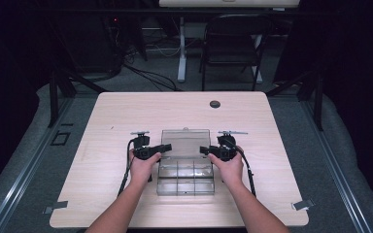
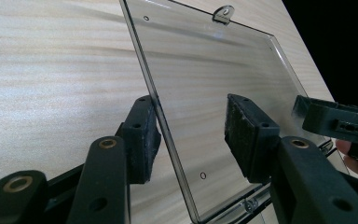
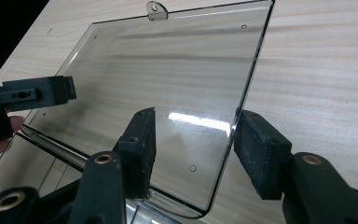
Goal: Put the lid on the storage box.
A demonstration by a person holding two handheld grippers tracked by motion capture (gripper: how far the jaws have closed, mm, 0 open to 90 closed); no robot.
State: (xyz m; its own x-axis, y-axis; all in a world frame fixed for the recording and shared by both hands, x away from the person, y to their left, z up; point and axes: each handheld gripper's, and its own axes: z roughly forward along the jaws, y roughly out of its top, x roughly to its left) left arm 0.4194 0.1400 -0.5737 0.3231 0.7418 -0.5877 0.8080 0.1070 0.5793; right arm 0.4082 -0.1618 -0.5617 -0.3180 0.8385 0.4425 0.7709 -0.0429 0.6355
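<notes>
Jaws of the left gripper (image 1: 166, 147) and right gripper (image 1: 204, 150) stand apart, straddling the clear organizer box's (image 1: 185, 179) open lid (image 1: 185, 143) edges at frame centre.

The clear lid (image 3: 168, 88) is seen lying open on the wooden table (image 3: 317, 70), its tab (image 3: 156, 10) at twelve o'clock. Its right edge is straddled by the right gripper (image 3: 193, 144), jaws apart. The left gripper (image 3: 37, 93) is seen at nine o'clock.

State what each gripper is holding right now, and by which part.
Nothing is clamped. The left gripper straddles one side edge of the clear box's open lid, the right gripper the opposite side edge, with gaps at the pads.
</notes>
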